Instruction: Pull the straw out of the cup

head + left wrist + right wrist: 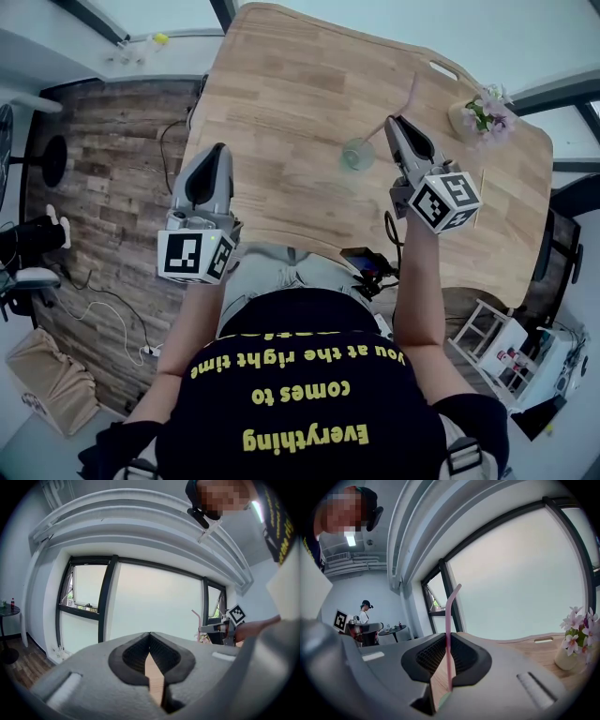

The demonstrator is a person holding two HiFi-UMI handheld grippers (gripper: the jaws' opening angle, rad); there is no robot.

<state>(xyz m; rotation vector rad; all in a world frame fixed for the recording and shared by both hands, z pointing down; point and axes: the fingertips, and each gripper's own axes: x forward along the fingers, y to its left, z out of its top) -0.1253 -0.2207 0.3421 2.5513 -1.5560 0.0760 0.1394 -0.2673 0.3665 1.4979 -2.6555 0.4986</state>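
1. Right gripper view showed the right gripper [446, 638] pinched tight on the pink straw [448, 616], which ran up between its jaws and bent over above them.
2. Head view showed the straw's lower end down in the clear cup [357, 155], which stood on the wooden table [281, 94] just beside that gripper.
3. The left gripper [219, 150] hung over the table's near edge, well apart from the cup, its jaws pressed together on nothing.
4. I judged the grasp made and the pull not yet done.
5. The next move, I reckoned, called for a steady lift along the straw's slant. Nothing held the cup, so a crooked pull might tip or drag it toward the flower vase [483, 114] nearby.
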